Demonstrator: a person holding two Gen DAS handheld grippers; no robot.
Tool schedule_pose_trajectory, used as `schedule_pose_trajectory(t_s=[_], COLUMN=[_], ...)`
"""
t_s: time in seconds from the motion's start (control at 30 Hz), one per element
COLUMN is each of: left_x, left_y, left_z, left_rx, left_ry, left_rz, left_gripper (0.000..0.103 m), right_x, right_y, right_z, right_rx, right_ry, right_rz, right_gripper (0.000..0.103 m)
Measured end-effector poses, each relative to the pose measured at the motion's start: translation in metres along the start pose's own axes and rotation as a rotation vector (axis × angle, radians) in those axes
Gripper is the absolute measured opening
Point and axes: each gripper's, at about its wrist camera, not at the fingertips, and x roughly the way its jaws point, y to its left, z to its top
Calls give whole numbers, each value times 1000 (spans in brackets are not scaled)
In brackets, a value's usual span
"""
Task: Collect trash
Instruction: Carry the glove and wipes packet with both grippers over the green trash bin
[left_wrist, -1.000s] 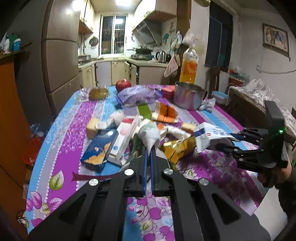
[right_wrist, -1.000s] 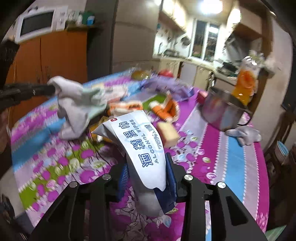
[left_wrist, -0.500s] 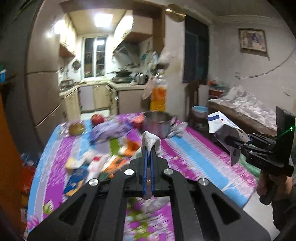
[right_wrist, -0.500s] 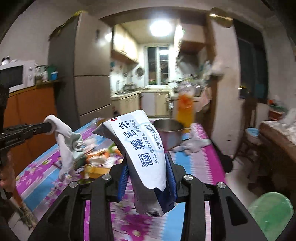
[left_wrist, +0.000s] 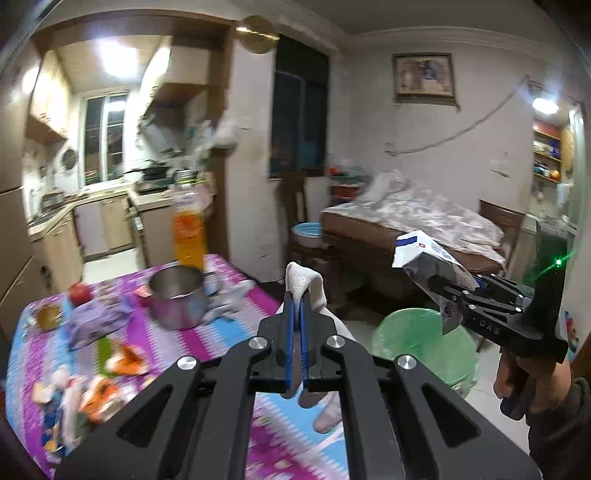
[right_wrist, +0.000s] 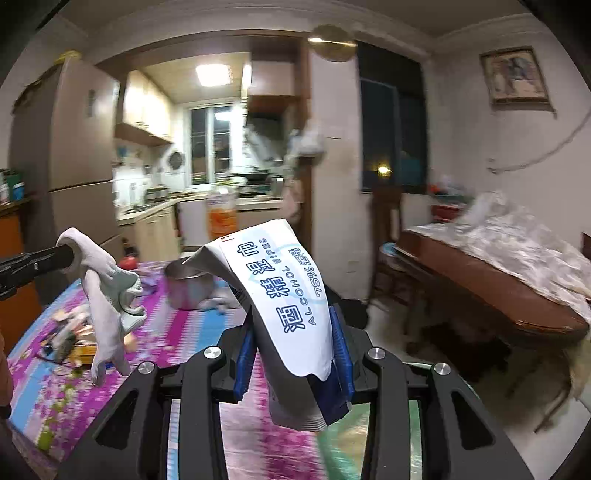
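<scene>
The green bin (left_wrist: 424, 350) stands on the floor off the table's (left_wrist: 221, 332) near right corner, below and just ahead of both loads, so the coming move looks like a short carry outward and down over its open mouth.

The alcohol-wipes packet (right_wrist: 291, 306) is pinched between the blue pads of the right gripper (right_wrist: 293, 354), its long axis running up and away from the jaws with the printed face up. In the left wrist view this packet hangs almost directly above the bin's rim, so the right hand is judged the nearer one.

The crumpled white cloth (right_wrist: 107, 295) is clamped in the left gripper (left_wrist: 295, 306), whose jaws are pressed together on it. The cloth droops straight down over the table's right edge, beside the bin, not over it. The left hand has farther to travel rightward before letting go.
</scene>
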Motion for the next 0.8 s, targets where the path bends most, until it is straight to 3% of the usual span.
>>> schedule_pose_trajectory(t_s=[0.4,0.8], left_x=[70,131], left_y=[-88,-152], left_z=[18,10], left_rx=[13,0], left_ry=[2,53], left_rz=[-178,-259], left_gripper=[1,1], right_x=[1,39], right_y=[-128,-195], right_z=[-21,-70], right_rx=[140,280], right_ry=[124,296], right_rz=[-187,-280], right_gripper=[38,38])
